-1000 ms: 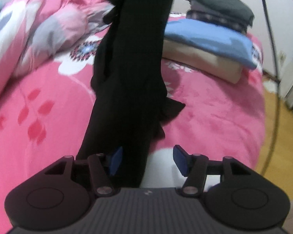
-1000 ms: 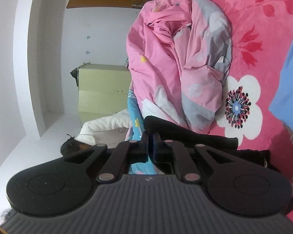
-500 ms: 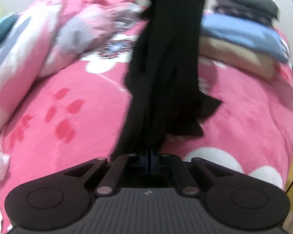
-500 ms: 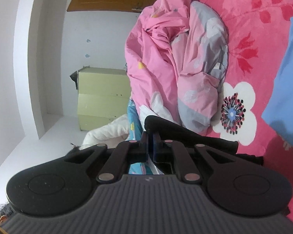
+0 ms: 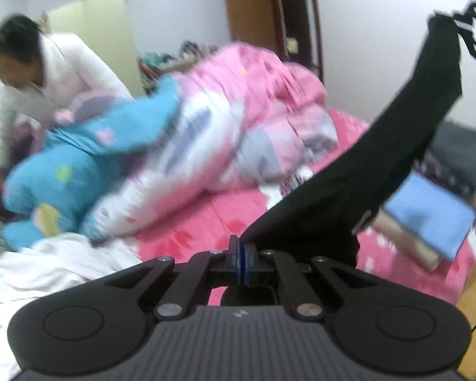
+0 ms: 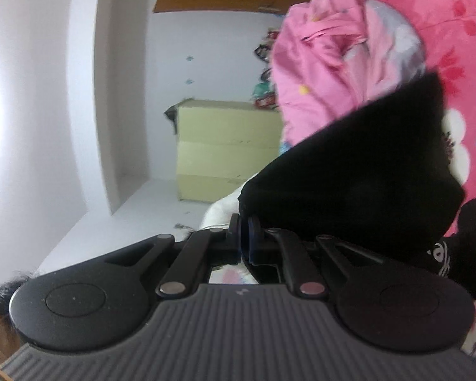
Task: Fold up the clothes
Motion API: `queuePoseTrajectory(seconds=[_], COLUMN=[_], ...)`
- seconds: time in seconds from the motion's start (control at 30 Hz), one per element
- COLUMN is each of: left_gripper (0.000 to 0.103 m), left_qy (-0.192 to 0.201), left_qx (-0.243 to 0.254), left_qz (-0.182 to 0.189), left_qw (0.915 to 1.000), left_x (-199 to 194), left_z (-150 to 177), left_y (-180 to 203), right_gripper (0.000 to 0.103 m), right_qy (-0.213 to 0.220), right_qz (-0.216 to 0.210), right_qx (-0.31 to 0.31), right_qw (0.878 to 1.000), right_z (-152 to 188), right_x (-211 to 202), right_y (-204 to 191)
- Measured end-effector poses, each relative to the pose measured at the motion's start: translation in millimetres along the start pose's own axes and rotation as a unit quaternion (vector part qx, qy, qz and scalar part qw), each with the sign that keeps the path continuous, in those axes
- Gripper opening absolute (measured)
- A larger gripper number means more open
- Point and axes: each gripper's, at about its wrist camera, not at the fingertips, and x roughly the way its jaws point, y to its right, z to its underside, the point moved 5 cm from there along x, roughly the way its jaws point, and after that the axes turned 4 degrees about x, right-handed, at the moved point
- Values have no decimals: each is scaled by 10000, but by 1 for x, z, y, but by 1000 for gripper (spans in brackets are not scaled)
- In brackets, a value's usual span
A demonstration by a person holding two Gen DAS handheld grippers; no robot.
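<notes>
Pinching one end of the black garment (image 5: 358, 187), the left gripper (image 5: 241, 262) is fully closed; the cloth stretches up to the far right above the pink bed (image 5: 206, 219), its top blurred. A rumpled quilt (image 5: 254, 120) lies beyond.

The right gripper (image 6: 245, 241), likewise closed, clamps the garment's (image 6: 358, 174) other end, hiding much of the quilt (image 6: 342, 57); a yellow cabinet (image 6: 225, 149) stands far left.

A matte black left gripper (image 5: 241, 260) is seen, its ribbed grey housing at six o'clock flanked by two round black discs. Silver pivot screws are set on the angled linkage bars. Blue pads line the fingers. The right gripper (image 6: 245, 238) is built identically, blue pads included.
</notes>
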Motion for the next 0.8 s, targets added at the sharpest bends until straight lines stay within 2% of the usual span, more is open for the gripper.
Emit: queuePoseTrajectory(seconds=[0.13, 0.2, 0.4, 0.6, 0.8], left_gripper=[3, 3, 3, 3, 3], left_qy=[309, 426, 487, 290, 195], left_qx=[-206, -247, -400, -392, -514], left_qz=[-370, -560, -689, -408, -151], left_qw=[9986, 9972, 9956, 9980, 9984], left_x=[-78, -111, -166, -161, -121], left_z=[-29, -43, -66, -69, -78], left_y=[-19, -29, -48, -59, -93], right_gripper=[3, 3, 3, 3, 3], right_qy=[-211, -141, 295, 510, 857], right_qz=[-30, -78, -190, 48, 266], right_qx=[-117, -98, 199, 550, 360], right_qw=[9997, 9998, 9992, 9972, 9953], right_z=[30, 43, 69, 94, 96], right_x=[-33, -54, -103, -114, -98], right_y=[-57, -77, -100, -97, -103])
